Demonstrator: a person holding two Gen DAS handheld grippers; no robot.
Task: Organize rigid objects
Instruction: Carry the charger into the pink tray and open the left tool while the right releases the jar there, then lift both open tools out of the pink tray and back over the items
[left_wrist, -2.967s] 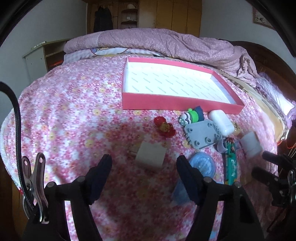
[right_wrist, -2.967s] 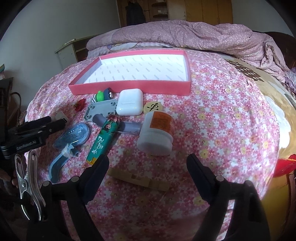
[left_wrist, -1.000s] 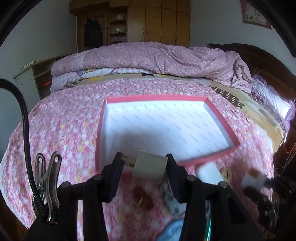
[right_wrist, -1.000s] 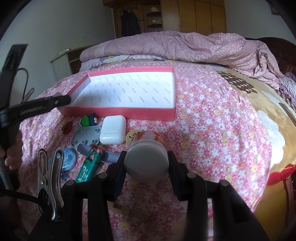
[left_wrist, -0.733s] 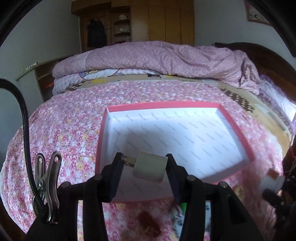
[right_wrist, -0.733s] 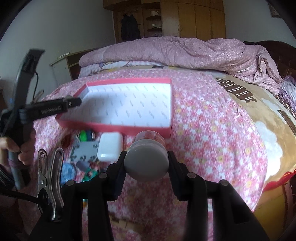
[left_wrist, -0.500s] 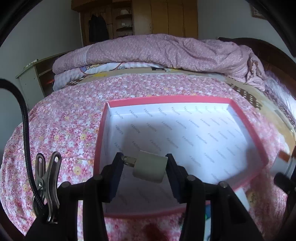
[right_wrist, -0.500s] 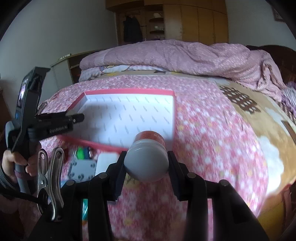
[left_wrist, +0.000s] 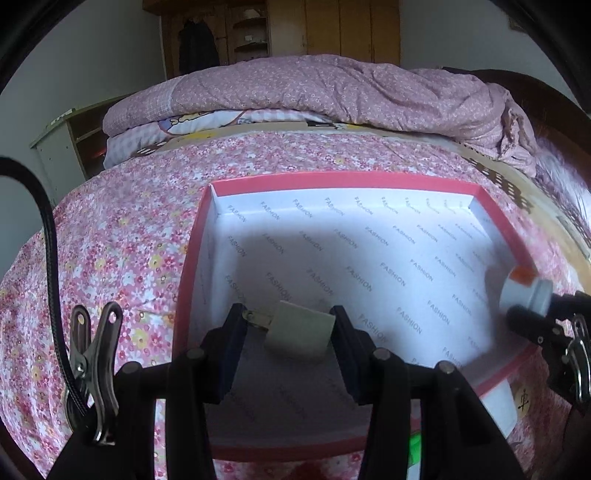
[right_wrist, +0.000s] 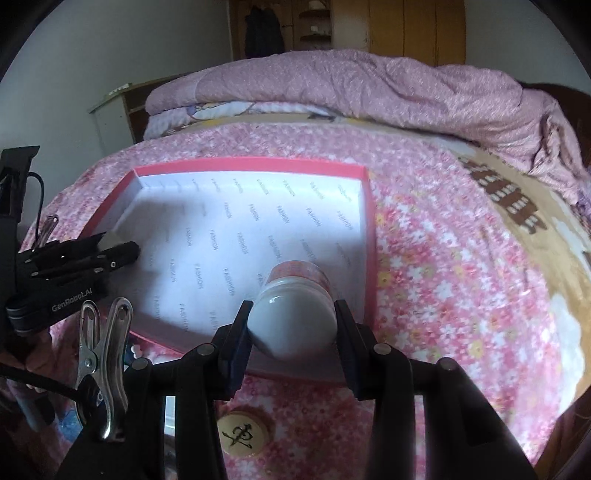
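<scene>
Over the pink-walled box (left_wrist: 192, 266) on the flowered bedspread (left_wrist: 122, 236), we held one object in each tool. The left gripper (left_wrist: 288, 332) had its jaws closed on a small white plug adapter (left_wrist: 299, 330), its metal prongs pointing toward the left finger, and it hung above the near left part of the box's white printed floor. The right gripper (right_wrist: 291, 325) had its jaws clamped on the rounded white cap of a small jar (right_wrist: 291, 314), whose orange-labelled body pointed forward over the box's near right corner. Neither object touched the floor of the box, as far as we could judge; both appeared poised for release, kept well apart so that each could land in its own area. A round wooden disc (right_wrist: 242, 432) with a dark character lay on the bedspread just outside the near wall, below the right gripper, apparently waiting its turn. At the far end of the bed lay a folded pink quilt (left_wrist: 332, 92).
</scene>
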